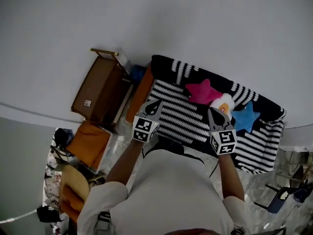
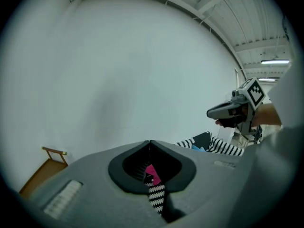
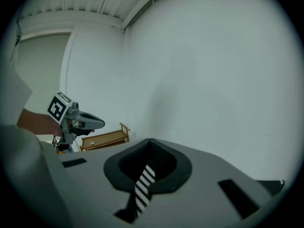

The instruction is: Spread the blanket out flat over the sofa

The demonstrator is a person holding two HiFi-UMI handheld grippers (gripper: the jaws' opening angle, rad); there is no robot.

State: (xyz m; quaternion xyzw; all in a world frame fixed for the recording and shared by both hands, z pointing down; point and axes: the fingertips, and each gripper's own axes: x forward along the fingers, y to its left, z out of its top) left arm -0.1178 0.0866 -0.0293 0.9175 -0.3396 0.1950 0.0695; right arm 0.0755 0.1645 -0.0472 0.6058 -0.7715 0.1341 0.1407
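Nearest you, at chest level: left gripper (image 2: 150, 143), grey moulded jaws pressed together at the tips; right gripper (image 3: 150, 140), likewise closed tip to tip. Striped cloth shows in the slot behind each pair of tips. It reads as the sofa seen through the gap rather than a pinched fold, though these views do not settle it.

Just beyond: black-and-white striped fabric blanket (image 1: 181, 119), draped over the seat, back and right end of the orange upholstered sofa (image 1: 142, 94), which is bare only at its left arm. The front hem is hidden behind your white shirt.

On the blanket, left to right: pink star-shaped plush cushion (image 1: 203, 92), round white plush toy with a yellow patch (image 1: 224, 103), blue star-shaped cushion (image 1: 244, 115), the three touching or nearly so.

Step in hand: judged late, with the cover largely laid.

Next move: open the jaws, lower them to whichever hem sits bunched, and pull outward without dragging the cushions.
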